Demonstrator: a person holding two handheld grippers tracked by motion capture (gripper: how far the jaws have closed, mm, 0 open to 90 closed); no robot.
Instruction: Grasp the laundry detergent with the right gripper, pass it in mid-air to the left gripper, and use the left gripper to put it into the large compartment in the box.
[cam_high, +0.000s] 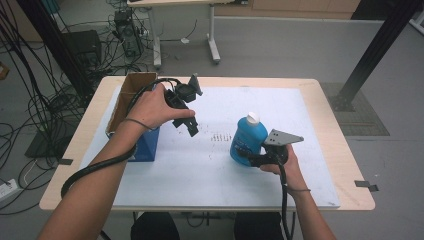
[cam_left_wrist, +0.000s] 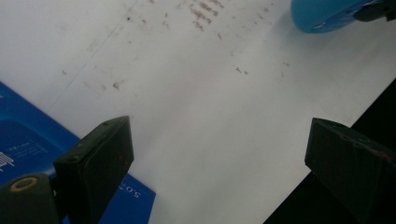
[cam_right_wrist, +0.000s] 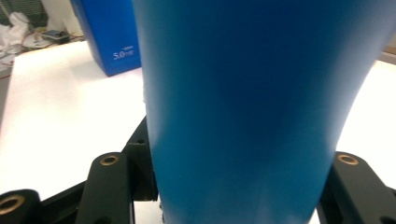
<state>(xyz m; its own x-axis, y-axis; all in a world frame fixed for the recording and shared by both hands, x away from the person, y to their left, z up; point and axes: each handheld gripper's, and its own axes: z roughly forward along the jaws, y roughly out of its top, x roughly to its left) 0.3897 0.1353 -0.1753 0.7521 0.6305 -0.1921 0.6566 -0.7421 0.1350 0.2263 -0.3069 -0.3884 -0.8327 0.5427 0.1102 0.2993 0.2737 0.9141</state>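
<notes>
Wooden bench (cam_high: 345, 165) at frame centre, a white sheet (cam_high: 200, 170) covering most of it, faint brown specks mid-sheet. Grey floor all round, cables tangled at upper left, another table's legs at the top. A blue box (cam_high: 145, 145) stands open at the sheet's left edge. Left claw (cam_high: 187, 126) hangs above the sheet beside that box, jaws spread wide, nothing between them. Right claw (cam_high: 248, 159), lower right of centre, pinches the blue bottle (cam_high: 247, 140) low on its body; the bottle stands upright on the sheet, white cap on top.
</notes>
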